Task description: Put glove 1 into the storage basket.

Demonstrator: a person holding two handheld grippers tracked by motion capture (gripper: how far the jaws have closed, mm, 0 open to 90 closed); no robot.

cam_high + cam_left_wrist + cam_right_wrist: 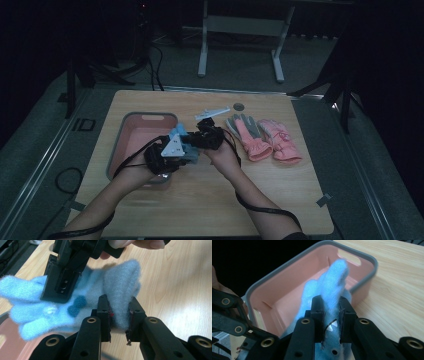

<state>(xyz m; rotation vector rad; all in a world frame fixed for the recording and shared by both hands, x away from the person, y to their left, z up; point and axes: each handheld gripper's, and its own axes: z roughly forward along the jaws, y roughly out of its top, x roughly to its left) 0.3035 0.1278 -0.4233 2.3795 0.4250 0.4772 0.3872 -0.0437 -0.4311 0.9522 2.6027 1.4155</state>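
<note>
- Blue fleece glove (82, 302) held off the table between both grippers, just past the right rim of the pink bin (131, 145), centre-left of the wooden table (280, 200).
- Left gripper (120, 315): jaws clenched on a fold of the glove's cuff end; fabric bulges up between the pads. In the high view it sits at about 9 o'clock from table centre, over the bin's near right corner.
- Right gripper (331, 315): jaws clamped on blue fleece, with a glove finger sticking up towards 12 o'clock above the pads. In the left gripper view it comes down from 11 o'clock onto the glove's finger side.
- Glove carries two dark blue round patches near its middle.
- Pink bin has a grey rim and a handle slot in its far wall.
- Pair of pink-and-grey gloves (262, 137) lies flat at 3 o'clock of the grippers, well apart from them.
- Small grey part (212, 113) lies at 12 o'clock, beyond the hands.
</note>
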